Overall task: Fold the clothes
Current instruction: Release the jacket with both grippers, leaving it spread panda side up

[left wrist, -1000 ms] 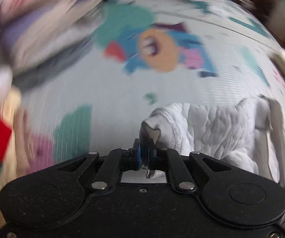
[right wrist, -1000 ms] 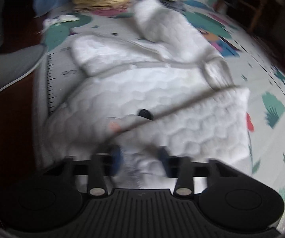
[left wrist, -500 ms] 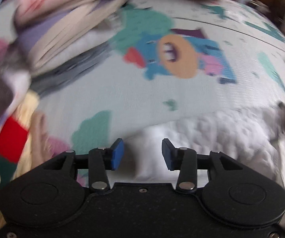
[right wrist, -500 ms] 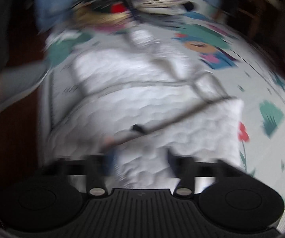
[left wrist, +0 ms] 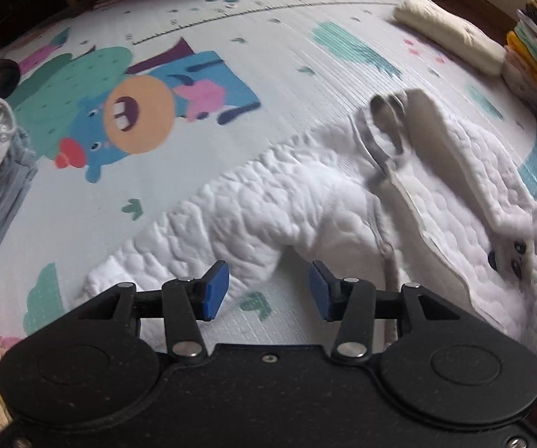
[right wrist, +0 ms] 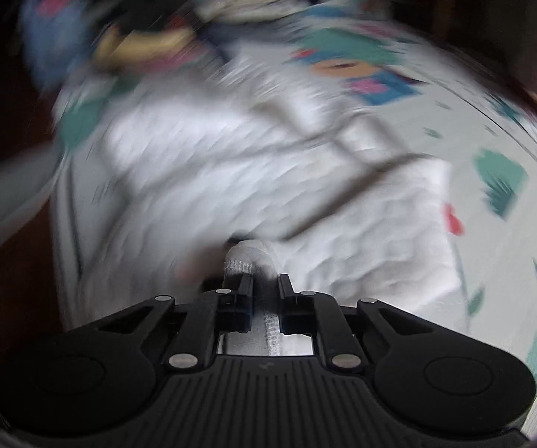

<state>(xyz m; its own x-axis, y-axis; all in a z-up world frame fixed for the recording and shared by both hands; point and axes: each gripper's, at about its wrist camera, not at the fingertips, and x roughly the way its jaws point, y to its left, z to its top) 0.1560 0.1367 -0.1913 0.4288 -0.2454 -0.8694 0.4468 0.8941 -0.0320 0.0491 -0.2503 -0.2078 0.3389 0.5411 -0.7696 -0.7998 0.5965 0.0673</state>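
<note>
Pinching a hem fold of the white quilted jacket [right wrist: 253, 171], seemingly, the right gripper [right wrist: 264, 280] is closing; left gripper [left wrist: 266, 287] is opening, empty, sleeve [left wrist: 179, 246] lying just ahead, stretching leftward.

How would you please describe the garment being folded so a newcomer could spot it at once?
Look at the pale cartoon-printed play mat covering the floor. Beside its blue big-toothed cartoon animal lies a white quilted puffy garment with grey trim, spread out, unlike the folded stacks at the mat's edges.
</note>
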